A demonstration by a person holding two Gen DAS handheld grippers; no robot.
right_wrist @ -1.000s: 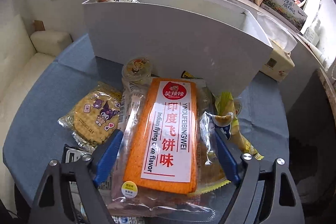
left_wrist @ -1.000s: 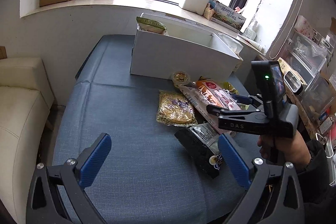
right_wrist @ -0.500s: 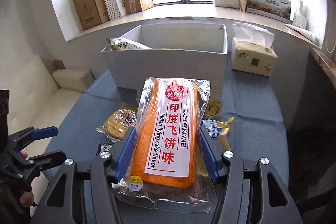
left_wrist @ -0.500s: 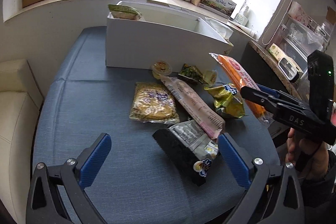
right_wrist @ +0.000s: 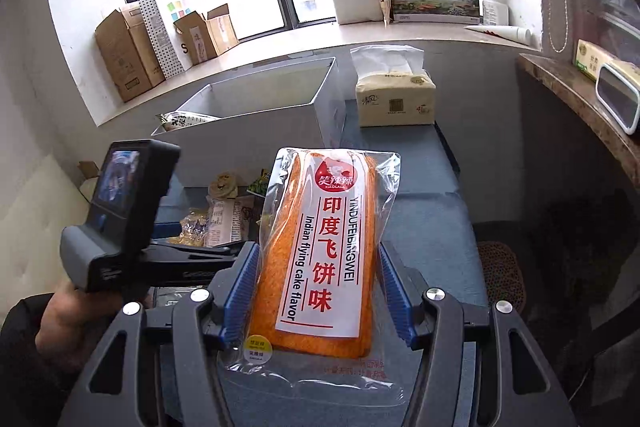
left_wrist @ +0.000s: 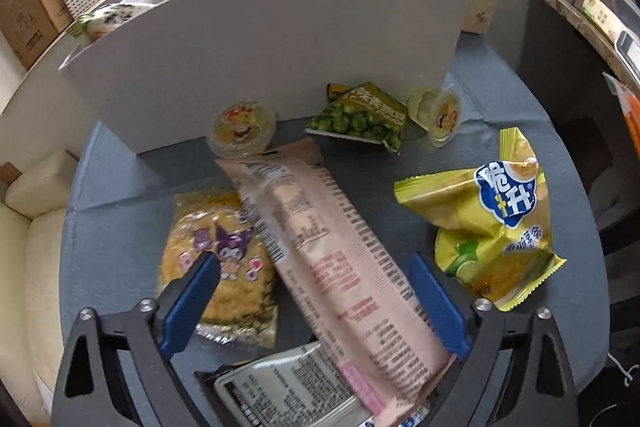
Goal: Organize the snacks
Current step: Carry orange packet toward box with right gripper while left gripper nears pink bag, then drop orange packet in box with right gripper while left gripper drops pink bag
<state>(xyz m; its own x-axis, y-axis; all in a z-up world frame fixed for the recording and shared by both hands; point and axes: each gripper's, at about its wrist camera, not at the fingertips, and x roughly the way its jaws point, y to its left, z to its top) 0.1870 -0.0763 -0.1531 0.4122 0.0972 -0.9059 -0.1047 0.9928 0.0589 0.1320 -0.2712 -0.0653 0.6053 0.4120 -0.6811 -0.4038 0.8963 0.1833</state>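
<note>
Right hand-held gripper (right_wrist: 318,291) is clamped on the orange flying-cake pack (right_wrist: 320,255): flat slab in glossy clear film, white label with red print, held off the blue woven-cloth counter (right_wrist: 432,179). Left hand-held gripper (left_wrist: 316,291) hangs over the snack pile, jaws closing, ribbed blue pads either side of the long pink wrapper (left_wrist: 328,259), not pressing it. Wrapper lies diagonally over the yellow cartoon cracker bag (left_wrist: 216,259). Crinkled yellow chip bag (left_wrist: 492,223) sits to its right. Green pea packet (left_wrist: 360,117) and two clear jelly cups (left_wrist: 242,127) lie against the white box (left_wrist: 280,47), which blocks the view behind. Tissue pack (right_wrist: 394,99) beside the box.
</note>
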